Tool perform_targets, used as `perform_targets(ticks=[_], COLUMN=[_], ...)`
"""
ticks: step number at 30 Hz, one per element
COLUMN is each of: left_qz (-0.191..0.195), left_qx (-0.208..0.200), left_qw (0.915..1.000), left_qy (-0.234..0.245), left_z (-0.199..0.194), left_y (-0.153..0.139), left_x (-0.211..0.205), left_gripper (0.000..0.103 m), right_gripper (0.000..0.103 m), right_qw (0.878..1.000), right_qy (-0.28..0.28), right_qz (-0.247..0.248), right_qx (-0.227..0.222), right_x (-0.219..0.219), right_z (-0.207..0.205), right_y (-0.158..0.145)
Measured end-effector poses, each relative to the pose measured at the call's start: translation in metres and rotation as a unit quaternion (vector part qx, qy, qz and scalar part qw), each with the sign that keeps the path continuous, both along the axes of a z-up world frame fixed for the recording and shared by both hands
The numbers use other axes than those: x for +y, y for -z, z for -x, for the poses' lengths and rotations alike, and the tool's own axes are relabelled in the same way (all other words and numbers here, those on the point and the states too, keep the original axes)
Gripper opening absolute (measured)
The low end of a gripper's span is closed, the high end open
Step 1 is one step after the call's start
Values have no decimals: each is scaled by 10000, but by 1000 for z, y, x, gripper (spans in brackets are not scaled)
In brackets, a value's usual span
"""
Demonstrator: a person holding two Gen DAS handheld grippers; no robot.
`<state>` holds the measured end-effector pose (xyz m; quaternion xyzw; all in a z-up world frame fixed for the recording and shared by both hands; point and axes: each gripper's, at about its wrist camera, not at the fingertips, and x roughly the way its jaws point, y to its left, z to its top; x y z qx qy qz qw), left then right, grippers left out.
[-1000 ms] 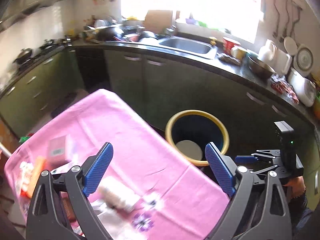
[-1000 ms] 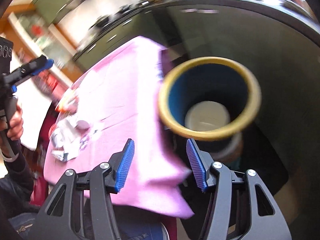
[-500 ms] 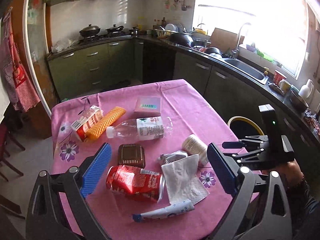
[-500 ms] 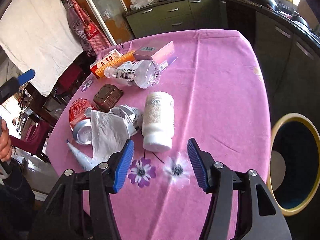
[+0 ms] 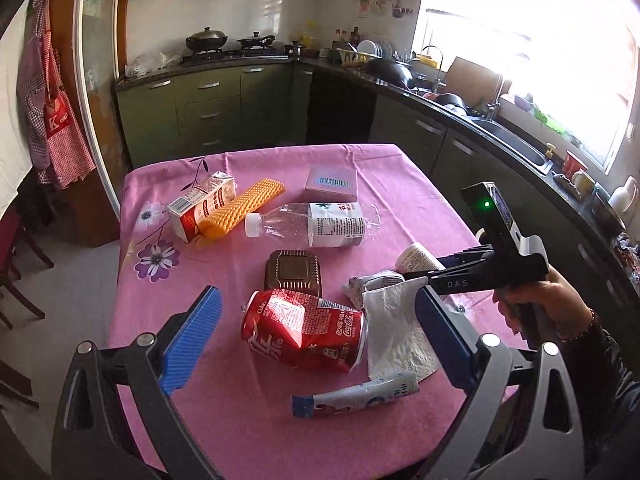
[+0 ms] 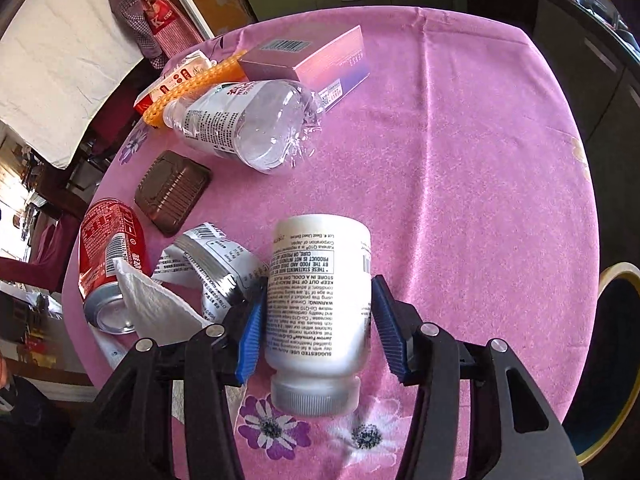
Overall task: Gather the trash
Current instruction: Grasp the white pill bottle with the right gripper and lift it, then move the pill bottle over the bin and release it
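Red crushed Coca-Cola can point(image 5: 306, 334) between spread left claw point(image 5: 316, 344); closing right claw point(image 6: 316, 326) flanking white "Jarrow Formulas" bottle point(image 6: 320, 300).

Home kitchen: green cabinets point(image 5: 208, 108), pans on stove point(image 5: 230, 46), sink point(image 5: 510, 140), dish rack point(image 5: 362, 54).

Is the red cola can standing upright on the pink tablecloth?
No. The red cola can lies dented on its side on the pink tablecloth, beside a crumpled white paper napkin.
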<state>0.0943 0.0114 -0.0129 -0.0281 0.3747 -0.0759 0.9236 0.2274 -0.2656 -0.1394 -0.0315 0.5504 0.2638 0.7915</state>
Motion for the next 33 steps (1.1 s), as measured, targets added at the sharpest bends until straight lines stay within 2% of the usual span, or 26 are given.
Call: perform_targets(ticks=[4, 10, 14, 18, 21, 25, 30, 33], left_qz=[1, -158, -279, -321, -283, -279, -284, -339], left_qx=[49, 27, 8, 3, 24, 79, 178, 200], left_qw=[10000, 9997, 9990, 9984, 9983, 9984, 9981, 9978], left_qy=[23, 167, 355, 472, 510, 496, 519, 536], left_z=[1, 3, 6, 8, 8, 5, 3, 2], left_y=[5, 5, 4, 5, 7, 10, 14, 14], left_x=[-1, -8, -15, -21, -22, -22, -23, -24], left_gripper=[93, 93, 93, 93, 94, 94, 95, 95], right_gripper=[47, 47, 47, 47, 47, 47, 47, 50], right_qw=[10000, 9983, 9955, 9879, 9762, 9611, 9490, 9442], right_qy=[24, 298, 657, 1414, 2102, 2736, 3118, 3258], right_qz=[-19, -437, -527, -386, -80, 244, 452, 454], right_qx=[-92, -240, -423, -509, -519, -275, 74, 161], right_x=[-4, -37, -79, -146, -200, -261, -300, -311], right_z=[0, 9, 16, 11, 3, -4, -14, -19], right_y=[-3, -25, -42, -45, -34, -2, 41, 55])
